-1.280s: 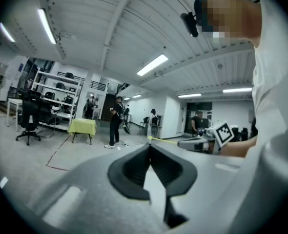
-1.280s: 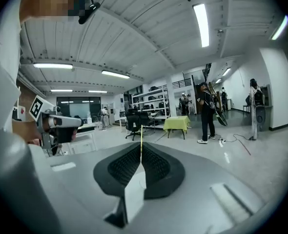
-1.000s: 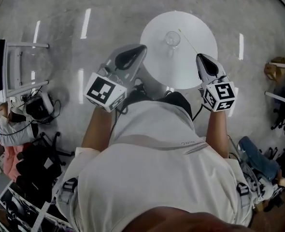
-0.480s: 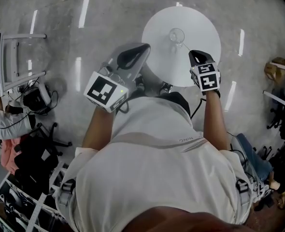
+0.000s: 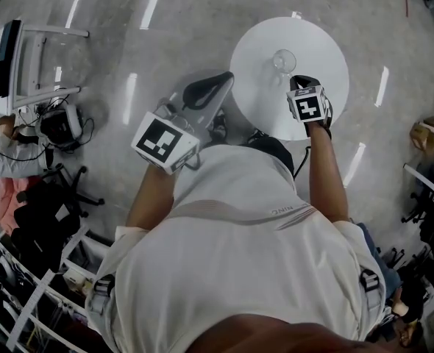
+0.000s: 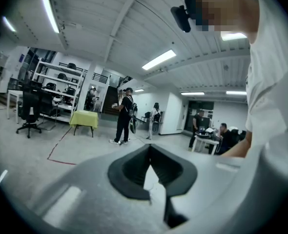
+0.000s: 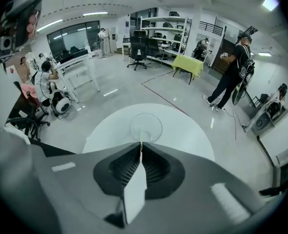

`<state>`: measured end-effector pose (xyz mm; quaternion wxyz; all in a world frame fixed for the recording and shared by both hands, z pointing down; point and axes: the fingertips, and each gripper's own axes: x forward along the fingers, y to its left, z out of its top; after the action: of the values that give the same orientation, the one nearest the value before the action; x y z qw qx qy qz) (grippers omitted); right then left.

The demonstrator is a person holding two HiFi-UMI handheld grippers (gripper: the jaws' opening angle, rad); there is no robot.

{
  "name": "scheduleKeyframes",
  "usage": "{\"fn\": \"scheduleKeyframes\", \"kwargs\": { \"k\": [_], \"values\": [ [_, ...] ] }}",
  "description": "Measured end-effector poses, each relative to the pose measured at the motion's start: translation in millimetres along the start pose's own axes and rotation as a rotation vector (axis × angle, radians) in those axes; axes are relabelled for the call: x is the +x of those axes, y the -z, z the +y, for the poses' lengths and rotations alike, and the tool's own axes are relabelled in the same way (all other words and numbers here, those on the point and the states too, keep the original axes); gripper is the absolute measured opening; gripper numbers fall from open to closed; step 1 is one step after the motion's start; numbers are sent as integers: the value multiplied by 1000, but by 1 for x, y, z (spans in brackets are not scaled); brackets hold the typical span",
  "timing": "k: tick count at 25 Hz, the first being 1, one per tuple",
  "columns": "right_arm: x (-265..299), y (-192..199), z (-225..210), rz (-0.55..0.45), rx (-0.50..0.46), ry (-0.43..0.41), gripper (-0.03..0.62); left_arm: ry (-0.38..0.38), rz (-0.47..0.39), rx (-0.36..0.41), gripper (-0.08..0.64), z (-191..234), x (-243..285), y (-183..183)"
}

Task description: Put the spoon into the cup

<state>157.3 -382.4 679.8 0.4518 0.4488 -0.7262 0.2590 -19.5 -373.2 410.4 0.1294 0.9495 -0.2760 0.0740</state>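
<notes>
A clear glass cup (image 5: 284, 61) stands on the round white table (image 5: 257, 87). My right gripper (image 5: 302, 84) points steeply down just beside the cup and is shut on the thin spoon. Only a pale sliver of the spoon (image 7: 140, 146) shows at the fingertips. In the right gripper view the cup (image 7: 145, 126) sits directly beyond the right gripper (image 7: 141, 150), and the spoon's tip reaches toward its rim. My left gripper (image 5: 215, 81) hovers off the table's left edge, shut on nothing. In the left gripper view the left gripper (image 6: 150, 147) faces out into the room.
A white desk frame (image 5: 26, 57) and a heap of bags and cables (image 5: 59, 127) lie on the floor at the left. Further out are a yellow-green table (image 7: 189, 65), a standing person in black (image 7: 232, 77), shelves and office chairs.
My right gripper has come down and forward with the spoon, from near the table's right edge to right beside the cup. The left gripper has hardly moved.
</notes>
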Motion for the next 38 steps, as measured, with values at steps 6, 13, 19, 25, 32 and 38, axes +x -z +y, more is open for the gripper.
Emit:
{"fn": "scheduleKeyframes", "kwargs": {
  "k": [6,13,19,25,32,38],
  "values": [
    [-2,-13,1,-61,-13,10,152,-21,-8,15,2,-2,-10,-7],
    [-94,-54,3,-417,100,29,8,49,-47,71,2,-21,-10,-27],
    [-205,-71,1,-727,208,3,6,158,-100,142,2,-62,10,-56],
    [-310,-77,20,-944,159,63,6,256,-148,197,2,-100,22,-77],
    [-378,-54,11,-1044,110,178,6,327,-168,229,2,-145,37,-88],
    [-396,-41,-2,-1058,118,205,6,329,-168,238,2,-166,41,-93]
  ]
}}
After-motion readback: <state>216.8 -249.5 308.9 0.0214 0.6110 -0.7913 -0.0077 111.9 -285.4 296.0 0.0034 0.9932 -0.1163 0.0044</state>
